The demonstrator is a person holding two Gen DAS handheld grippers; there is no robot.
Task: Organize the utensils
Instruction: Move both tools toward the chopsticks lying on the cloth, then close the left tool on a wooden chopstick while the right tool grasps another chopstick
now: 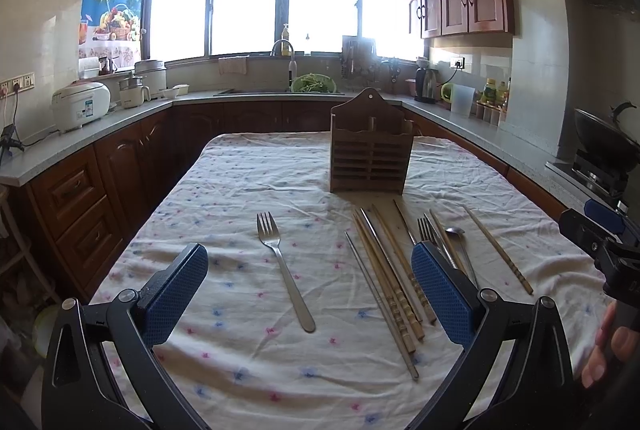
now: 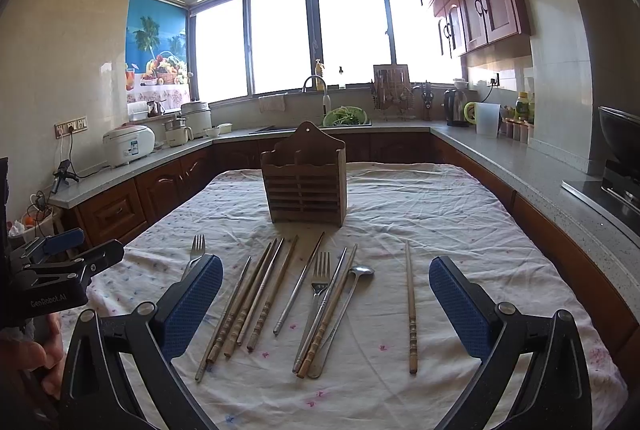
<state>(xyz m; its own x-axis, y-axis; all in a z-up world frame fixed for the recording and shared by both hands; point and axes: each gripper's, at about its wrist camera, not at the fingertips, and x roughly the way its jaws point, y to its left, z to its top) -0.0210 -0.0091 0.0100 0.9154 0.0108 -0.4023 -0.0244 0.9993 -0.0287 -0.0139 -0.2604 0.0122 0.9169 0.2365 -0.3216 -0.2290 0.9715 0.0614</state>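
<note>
A cloth-covered table (image 1: 248,350) is seen in a kitchen; before the wooden holder (image 1: 370,157), the lone fork (image 1: 282,266) lies lengthwise between the wide, empty left tongs (image 1: 310,294). The right tongs (image 2: 326,306) are likewise spread wide over the chopsticks (image 2: 248,302).

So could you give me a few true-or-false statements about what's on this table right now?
1. The slatted wooden utensil holder stands upright on the white flowered tablecloth. True.
2. A steel fork lies alone, apart from the bundle of wooden chopsticks. True.
3. The left gripper is clamped on a spoon. False: its jaws are wide open, holding nothing.
4. The steel spoon already sits in the holder. False: it lies on the cloth.
5. The right gripper is open. True.
</note>
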